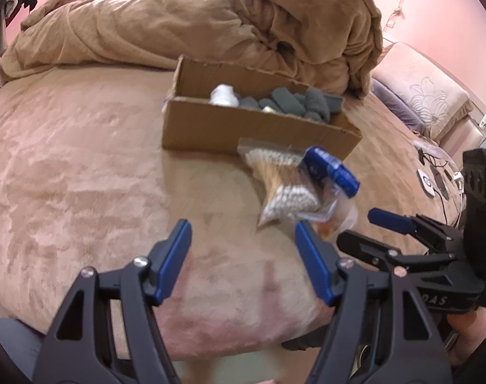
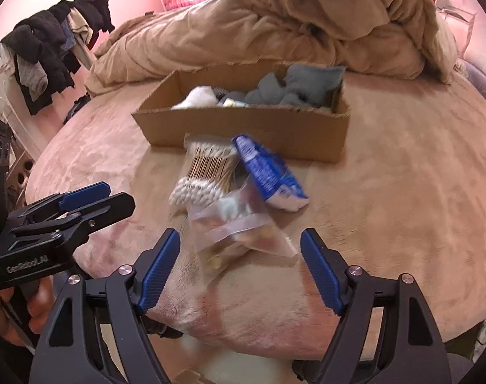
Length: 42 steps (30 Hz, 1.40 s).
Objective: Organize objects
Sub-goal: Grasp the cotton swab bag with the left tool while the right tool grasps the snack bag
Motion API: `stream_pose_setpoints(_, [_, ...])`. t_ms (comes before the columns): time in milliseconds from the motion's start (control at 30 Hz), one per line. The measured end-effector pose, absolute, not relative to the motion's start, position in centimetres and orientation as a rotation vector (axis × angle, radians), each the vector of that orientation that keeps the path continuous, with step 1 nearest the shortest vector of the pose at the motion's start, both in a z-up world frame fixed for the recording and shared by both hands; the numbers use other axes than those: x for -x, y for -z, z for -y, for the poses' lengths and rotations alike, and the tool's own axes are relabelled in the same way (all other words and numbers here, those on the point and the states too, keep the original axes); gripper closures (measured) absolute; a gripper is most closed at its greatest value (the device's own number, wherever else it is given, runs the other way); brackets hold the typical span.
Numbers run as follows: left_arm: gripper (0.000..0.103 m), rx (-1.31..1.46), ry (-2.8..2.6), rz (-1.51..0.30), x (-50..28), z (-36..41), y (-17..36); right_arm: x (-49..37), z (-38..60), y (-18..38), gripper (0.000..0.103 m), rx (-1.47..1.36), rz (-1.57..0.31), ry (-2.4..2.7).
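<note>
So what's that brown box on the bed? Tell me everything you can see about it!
The cardboard box is a long, low, plain brown carton with no lid, its top edges rough and torn-looking. It sits flat on the tan bed cover, just in front of the crumpled blanket. Inside lie grey socks at one end and something white toward the other. The pack of cotton swabs and the blue packet lie close against its near side. Neither gripper touches it.

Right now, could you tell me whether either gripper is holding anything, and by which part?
Nothing is held. The left gripper and right gripper are both open; the clear bag, cotton swabs and blue packet lie on the bed.
</note>
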<state>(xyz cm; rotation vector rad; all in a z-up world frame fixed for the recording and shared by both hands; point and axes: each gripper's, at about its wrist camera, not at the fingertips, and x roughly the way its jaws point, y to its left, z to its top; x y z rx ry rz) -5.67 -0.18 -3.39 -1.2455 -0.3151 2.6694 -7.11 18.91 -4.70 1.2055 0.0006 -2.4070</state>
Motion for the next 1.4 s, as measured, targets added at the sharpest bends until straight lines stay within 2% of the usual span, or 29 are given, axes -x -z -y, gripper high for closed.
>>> stream_pose_setpoints(400, [0.034, 1.299, -2.663, 0.380, 5.3, 1.8, 5.5, 9.2, -16.9, 7.6, 0.022, -1.258, -0.060, 2.394])
stream_pose_setpoints(500, [0.034, 1.305, -2.659, 0.379, 5.4, 1.8, 5.7, 9.1, -17.1, 7.4, 0.028, -1.239, -0.054, 2.394])
stream_pose_setpoints(567, [0.034, 1.309, -2.648, 0.377, 5.6, 1.5, 5.7, 9.0, -17.4, 7.2, 0.036, -1.233, -0.051, 2.390])
stream_pose_setpoints(667, [0.034, 1.310, -2.642, 0.367, 5.9, 0.9, 5.9, 8.7, -17.8, 6.6, 0.038, -1.215, -0.060, 2.390])
stream_pose_setpoints(1100, [0.034, 1.253, -2.626, 0.214, 9.8, -5.5, 4.7, 7.9, -24.2, 3.2, 0.038, -1.115, 0.034, 2.499])
stream_pose_setpoints(1267, [0.034, 1.312, -2.619, 0.185, 12.5, -7.0, 6.4, 8.9, -26.5, 3.1, 0.038, -1.105, 0.083, 2.552])
stream_pose_setpoints(1333, [0.037, 1.300, -2.639, 0.151, 12.8, -7.4, 6.5, 9.0, -27.0, 3.2, 0.038, -1.099, 0.091, 2.564])
stream_pose_setpoints(1400, [0.049, 1.286, -2.633, 0.152, 13.0, -7.4, 6.4, 9.1, -27.4, 3.4, 0.038, -1.101, 0.102, 2.567])
